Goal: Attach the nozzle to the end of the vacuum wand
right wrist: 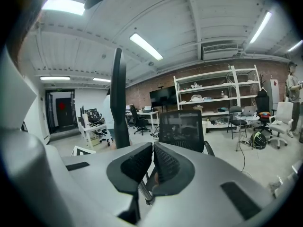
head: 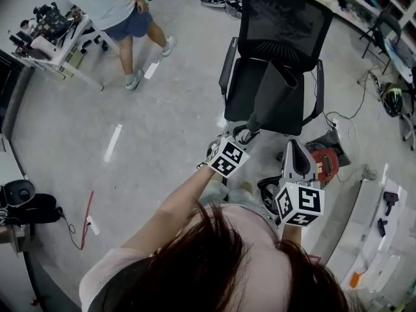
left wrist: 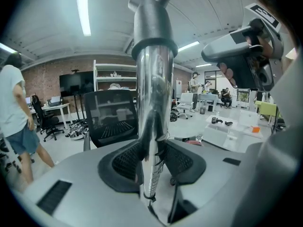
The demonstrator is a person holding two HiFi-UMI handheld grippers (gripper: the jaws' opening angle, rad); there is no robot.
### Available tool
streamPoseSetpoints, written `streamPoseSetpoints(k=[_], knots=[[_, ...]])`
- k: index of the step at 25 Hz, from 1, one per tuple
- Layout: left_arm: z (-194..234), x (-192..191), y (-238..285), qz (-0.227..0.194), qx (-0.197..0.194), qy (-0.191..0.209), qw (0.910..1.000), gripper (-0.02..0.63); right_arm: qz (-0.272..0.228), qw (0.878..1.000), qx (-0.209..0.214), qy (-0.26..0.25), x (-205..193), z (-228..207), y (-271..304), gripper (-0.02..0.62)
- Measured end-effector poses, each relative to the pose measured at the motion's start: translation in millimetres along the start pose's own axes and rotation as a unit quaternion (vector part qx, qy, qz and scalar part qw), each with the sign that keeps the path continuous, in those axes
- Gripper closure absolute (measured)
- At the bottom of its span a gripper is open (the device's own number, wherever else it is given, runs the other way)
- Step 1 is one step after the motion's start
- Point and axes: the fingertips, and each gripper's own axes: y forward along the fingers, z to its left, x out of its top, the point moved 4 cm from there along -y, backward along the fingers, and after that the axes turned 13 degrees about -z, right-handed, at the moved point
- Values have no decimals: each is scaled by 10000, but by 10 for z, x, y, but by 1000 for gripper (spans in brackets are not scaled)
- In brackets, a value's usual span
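As the dark, wedge-shaped nozzle [head: 276,99] already appears seated on the wand [left wrist: 152,122], near the chair [head: 279,18], the task looks nearly done; only a firmness check seems left. The left gripper [left wrist: 152,161] clamps the shiny metal wand upright, while the right gripper [right wrist: 152,162] is closed and empty.
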Motion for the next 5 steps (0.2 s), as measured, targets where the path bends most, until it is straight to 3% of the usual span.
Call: streamPoseSetpoints(k=[5], knots=[[42, 8, -28, -14, -24, -21, 10000, 449, 58, 10000, -17, -2, -12, 54, 17, 563]])
